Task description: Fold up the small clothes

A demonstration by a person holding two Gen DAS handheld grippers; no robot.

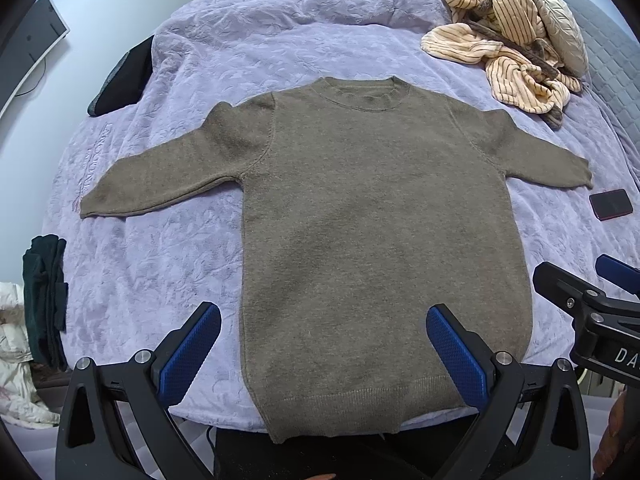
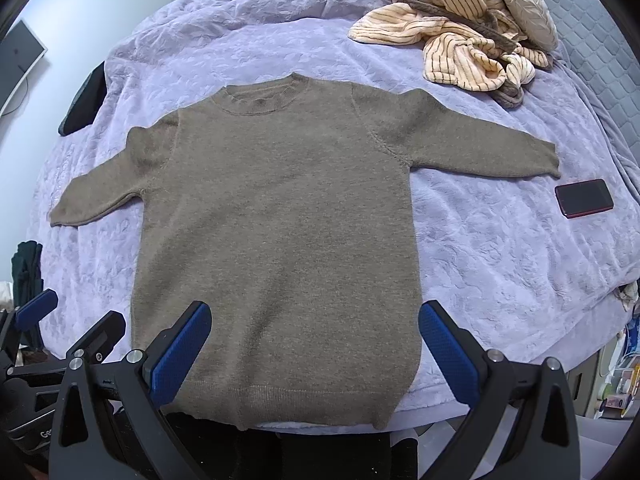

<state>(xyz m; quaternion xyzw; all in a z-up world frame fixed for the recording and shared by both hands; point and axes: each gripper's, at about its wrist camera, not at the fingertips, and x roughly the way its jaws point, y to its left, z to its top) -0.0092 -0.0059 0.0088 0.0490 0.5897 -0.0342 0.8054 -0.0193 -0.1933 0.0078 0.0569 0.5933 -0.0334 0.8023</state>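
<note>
A small brown knitted sweater (image 1: 360,220) lies flat on the lilac bed cover (image 1: 168,264), neck at the far side, both sleeves spread out, hem hanging a little over the near edge. It also shows in the right wrist view (image 2: 276,232). My left gripper (image 1: 324,320) is open and empty, held above the sweater's lower left part. My right gripper (image 2: 316,316) is open and empty above the sweater's lower right part. The right gripper's fingers (image 1: 560,284) show at the right edge of the left wrist view.
A crumpled cream striped garment (image 1: 500,40) and a silvery cushion (image 1: 560,28) lie at the far right. A dark phone (image 2: 584,198) lies beyond the right sleeve end. A dark folded item (image 1: 124,76) sits at the bed's far left. Dark green cloth (image 1: 44,296) hangs at the left.
</note>
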